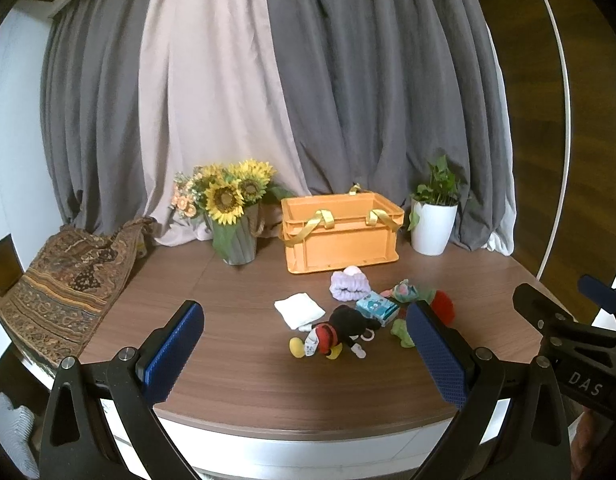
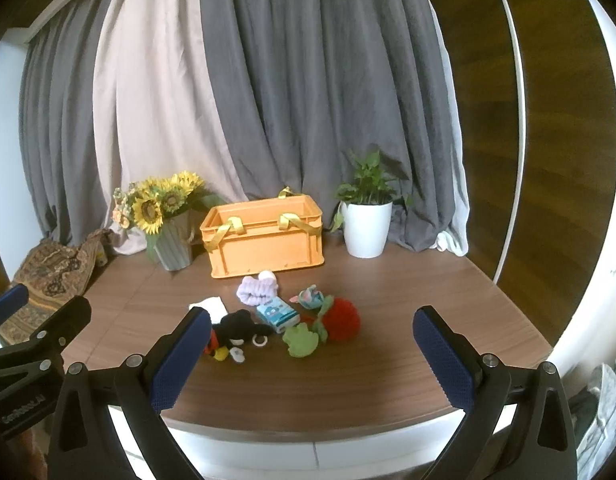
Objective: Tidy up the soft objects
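Table [image 1: 236, 364]; orange crate [image 1: 341, 236] interior hidden; toys [image 1: 335, 334] outside; both hand-held grippers [image 1: 304, 356] [image 2: 311, 356] apart

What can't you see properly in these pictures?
- Inside of the orange crate: both views, its front wall hides the bottom.
- Red plush: left wrist view, the left gripper finger covers part of it.
- Mouse plush: right wrist view, the right gripper finger covers its body.
- Tissue pack: print too small to read.
- Patterned cloth: right wrist view, the other gripper blocks its near end.
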